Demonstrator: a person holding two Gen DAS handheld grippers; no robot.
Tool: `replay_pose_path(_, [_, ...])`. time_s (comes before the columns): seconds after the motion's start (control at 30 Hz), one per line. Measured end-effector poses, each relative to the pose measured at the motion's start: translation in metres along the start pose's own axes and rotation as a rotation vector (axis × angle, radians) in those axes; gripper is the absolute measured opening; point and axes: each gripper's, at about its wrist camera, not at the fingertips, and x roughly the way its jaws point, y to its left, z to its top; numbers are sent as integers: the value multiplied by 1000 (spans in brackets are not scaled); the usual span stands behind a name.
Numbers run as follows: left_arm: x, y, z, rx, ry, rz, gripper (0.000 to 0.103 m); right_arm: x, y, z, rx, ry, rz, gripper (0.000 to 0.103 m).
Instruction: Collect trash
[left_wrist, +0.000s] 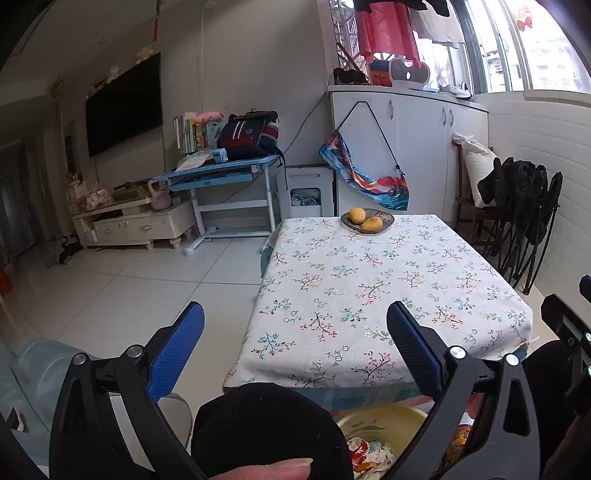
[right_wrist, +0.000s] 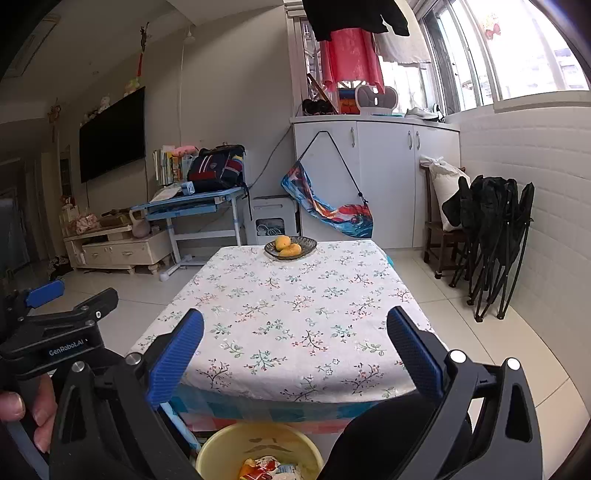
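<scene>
Both the left gripper (left_wrist: 295, 332) and right gripper (right_wrist: 295, 332) hang with jaws wide and empty, the trash (right_wrist: 267, 467) already in the bin (right_wrist: 221, 448) just below them.

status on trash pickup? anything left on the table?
Looks mostly done: wrappers sit in the yellow bin below the table's near edge. The floral tablecloth shows no loose trash, only the fruit plate with two mangoes. In hand: nothing; left tongs and right tongs are both open and empty. Left: no trash visible to pick up.
</scene>
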Motion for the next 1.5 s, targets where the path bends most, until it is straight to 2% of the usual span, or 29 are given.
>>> replay_pose_path(1.33, [1,0,0,1,6,-2,96,1,-1,-1,-12,14,-8,95])
replay_pose_path(1.5, [2,-1,-5,-8,8,-28,96,1,-1,-1,-13,14,-8,95])
